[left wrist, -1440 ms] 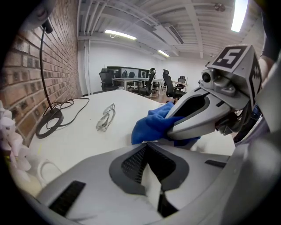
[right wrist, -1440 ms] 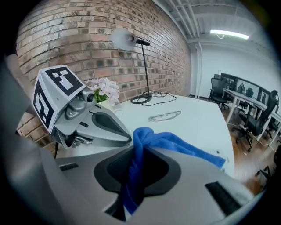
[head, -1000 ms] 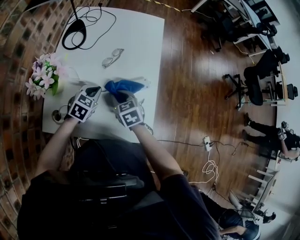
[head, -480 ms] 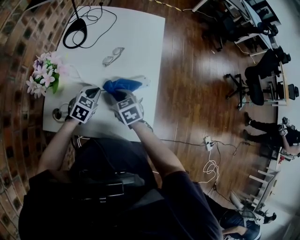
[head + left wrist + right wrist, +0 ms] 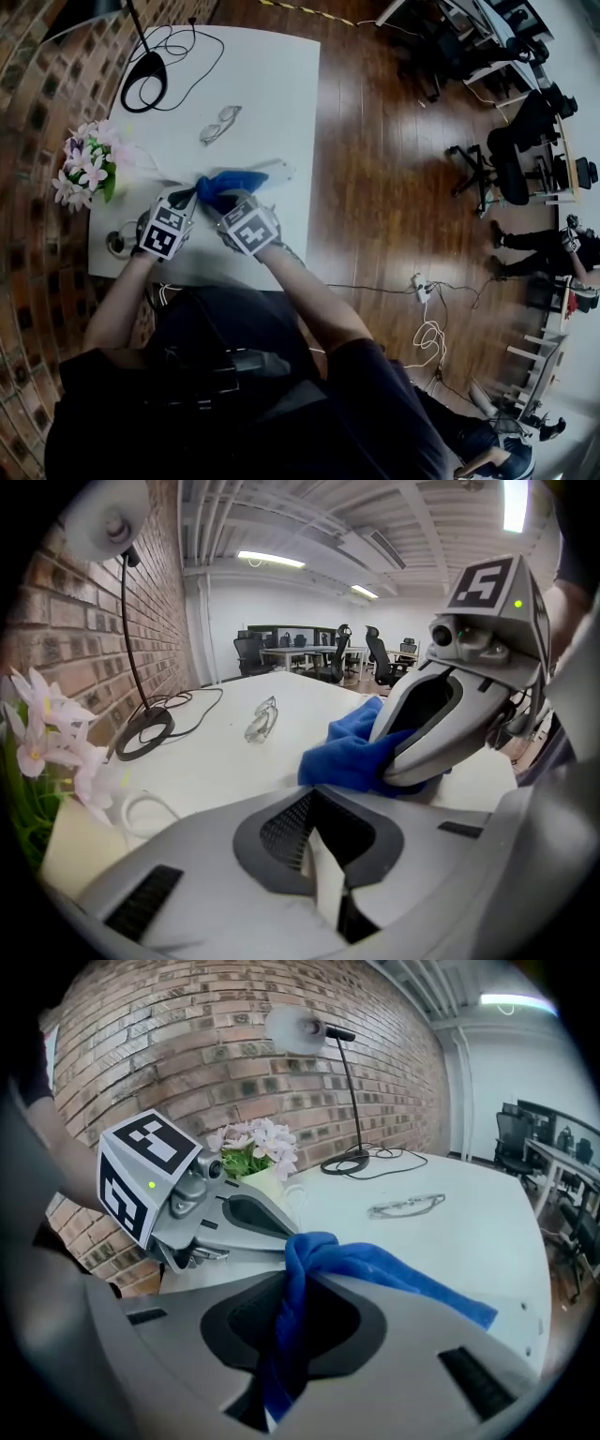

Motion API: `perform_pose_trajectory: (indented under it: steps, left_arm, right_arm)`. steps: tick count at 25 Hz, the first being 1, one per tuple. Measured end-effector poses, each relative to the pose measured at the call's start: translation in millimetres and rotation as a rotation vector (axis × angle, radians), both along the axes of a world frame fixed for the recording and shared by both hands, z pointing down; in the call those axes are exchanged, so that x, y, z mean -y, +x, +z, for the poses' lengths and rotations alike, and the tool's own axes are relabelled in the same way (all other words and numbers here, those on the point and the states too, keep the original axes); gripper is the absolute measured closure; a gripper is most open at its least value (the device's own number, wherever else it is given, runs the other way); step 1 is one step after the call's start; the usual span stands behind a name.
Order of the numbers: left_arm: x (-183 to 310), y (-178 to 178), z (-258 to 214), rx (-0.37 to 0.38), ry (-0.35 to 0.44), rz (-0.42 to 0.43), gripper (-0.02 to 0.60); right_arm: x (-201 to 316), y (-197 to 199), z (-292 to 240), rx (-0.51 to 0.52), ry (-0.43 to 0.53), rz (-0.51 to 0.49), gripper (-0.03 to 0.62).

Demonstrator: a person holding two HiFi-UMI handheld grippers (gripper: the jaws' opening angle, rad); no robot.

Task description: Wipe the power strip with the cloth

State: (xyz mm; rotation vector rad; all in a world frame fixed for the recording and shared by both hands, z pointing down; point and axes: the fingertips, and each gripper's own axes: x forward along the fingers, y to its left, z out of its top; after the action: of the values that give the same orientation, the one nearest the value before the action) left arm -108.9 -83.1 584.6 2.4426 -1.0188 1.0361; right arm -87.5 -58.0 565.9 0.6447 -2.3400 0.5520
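A blue cloth (image 5: 228,184) lies bunched on the white power strip (image 5: 269,171), whose right end shows from under it, near the front of the white table (image 5: 272,84). My right gripper (image 5: 225,200) is shut on the cloth (image 5: 323,1258), which runs between its jaws (image 5: 291,1321). Just left of it, my left gripper (image 5: 187,199) has its jaws together (image 5: 323,850), with its tip close beside the cloth (image 5: 352,752). Whether it holds anything I cannot tell. The part of the strip under the cloth is hidden.
A vase of pink flowers (image 5: 86,167) stands at the table's left edge, close to the left gripper. Glasses (image 5: 217,122) lie mid-table. A lamp base (image 5: 142,69) with black cable sits at the back. A white cord (image 5: 141,810) loops near the flowers. Wooden floor lies right of the table.
The right gripper has drawn the cloth a little to the left, closer to the left gripper. The left gripper has stayed where it was.
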Motion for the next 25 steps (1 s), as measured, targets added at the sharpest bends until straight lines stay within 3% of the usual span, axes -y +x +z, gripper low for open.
perform_pose_trajectory:
  steps: [5,13,17,25]
  left_arm:
    - [-2.2,-2.8,2.1,0.010,-0.013,-0.006,0.569]
    - [-1.1,2.5,3.6,0.060,-0.035,0.038,0.569]
    - [-2.4,0.8,6.2,0.085,-0.025,0.035,0.568]
    - [4.9,0.7,8.2,0.089,-0.031,0.032,0.568]
  right_arm:
    - [-0.3,-1.2,2.5,-0.012,-0.034,-0.055,0.536]
    - [4.6,2.8,-1.6,-0.004,-0.042,-0.039,0.536]
    - [17.5,13.1,-2.2,0.010,0.047,0.016,0.534]
    - [34.4,26.9,-4.1,0.060,0.050,0.079,0.534]
